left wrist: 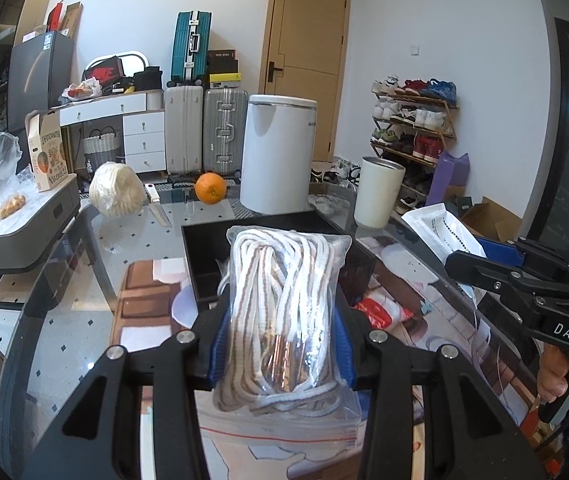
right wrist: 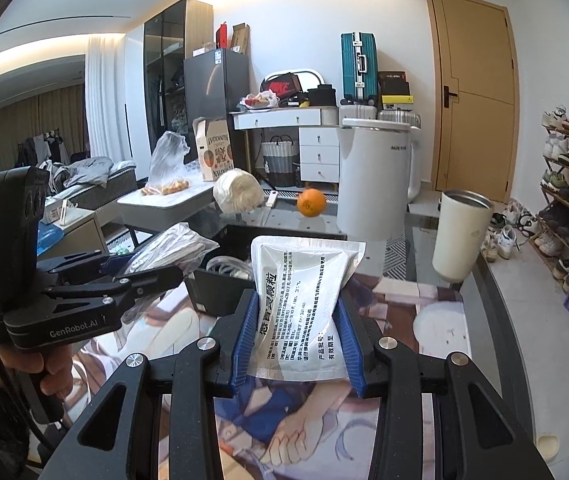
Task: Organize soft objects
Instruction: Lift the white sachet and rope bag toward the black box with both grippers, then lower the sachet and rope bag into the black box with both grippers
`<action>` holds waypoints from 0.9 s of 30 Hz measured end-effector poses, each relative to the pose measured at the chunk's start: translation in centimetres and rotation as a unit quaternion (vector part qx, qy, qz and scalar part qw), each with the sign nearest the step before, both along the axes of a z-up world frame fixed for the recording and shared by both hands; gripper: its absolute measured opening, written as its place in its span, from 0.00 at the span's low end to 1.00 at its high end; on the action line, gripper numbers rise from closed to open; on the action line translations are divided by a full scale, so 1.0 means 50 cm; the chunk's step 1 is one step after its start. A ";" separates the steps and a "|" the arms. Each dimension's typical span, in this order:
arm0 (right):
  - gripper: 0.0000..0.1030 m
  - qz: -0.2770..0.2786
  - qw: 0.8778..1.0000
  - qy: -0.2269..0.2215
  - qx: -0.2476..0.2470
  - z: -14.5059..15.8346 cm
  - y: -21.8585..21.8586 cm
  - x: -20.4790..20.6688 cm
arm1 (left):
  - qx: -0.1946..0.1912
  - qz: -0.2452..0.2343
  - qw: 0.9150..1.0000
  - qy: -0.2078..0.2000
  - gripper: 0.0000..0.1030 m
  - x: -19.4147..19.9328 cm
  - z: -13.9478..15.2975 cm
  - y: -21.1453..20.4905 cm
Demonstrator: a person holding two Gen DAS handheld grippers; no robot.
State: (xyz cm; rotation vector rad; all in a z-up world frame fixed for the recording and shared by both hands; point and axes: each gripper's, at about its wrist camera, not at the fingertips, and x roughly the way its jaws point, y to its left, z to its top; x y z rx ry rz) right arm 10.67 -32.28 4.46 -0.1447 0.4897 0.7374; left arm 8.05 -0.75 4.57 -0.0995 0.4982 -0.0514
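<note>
My left gripper (left wrist: 280,344) is shut on a clear zip bag of white and brown cord (left wrist: 284,312), held above the glass table just in front of a black box (left wrist: 204,252). My right gripper (right wrist: 296,320) is shut on a silver foil sachet with printed text (right wrist: 304,300), held above the table near the same black box (right wrist: 220,292). In the right wrist view the left gripper (right wrist: 156,276) shows at the left with the bag (right wrist: 168,248) over the box. In the left wrist view the right gripper (left wrist: 480,264) shows at the right with the sachet (left wrist: 440,232).
On the glass table stand a white cup (right wrist: 460,236), a large white bin (right wrist: 376,176), an orange (right wrist: 311,202), a ball of white yarn (right wrist: 238,191) and a knife (left wrist: 156,204). A grey side table (left wrist: 20,236) with bagged food stands left. A shoe rack (left wrist: 412,124) stands right.
</note>
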 end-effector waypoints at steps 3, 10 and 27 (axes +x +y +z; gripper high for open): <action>0.38 0.004 1.000 -0.003 0.005 0.008 0.011 0.014 | 0.002 0.002 1.000 -0.003 0.41 0.009 0.006 0.000; 0.38 0.014 1.000 -0.002 0.007 0.008 0.042 0.055 | -0.003 0.011 1.000 -0.004 0.41 0.039 0.011 0.012; 0.38 0.033 0.999 0.013 -0.012 -0.005 0.108 0.158 | -0.014 0.033 0.999 0.018 0.41 0.123 -0.005 0.048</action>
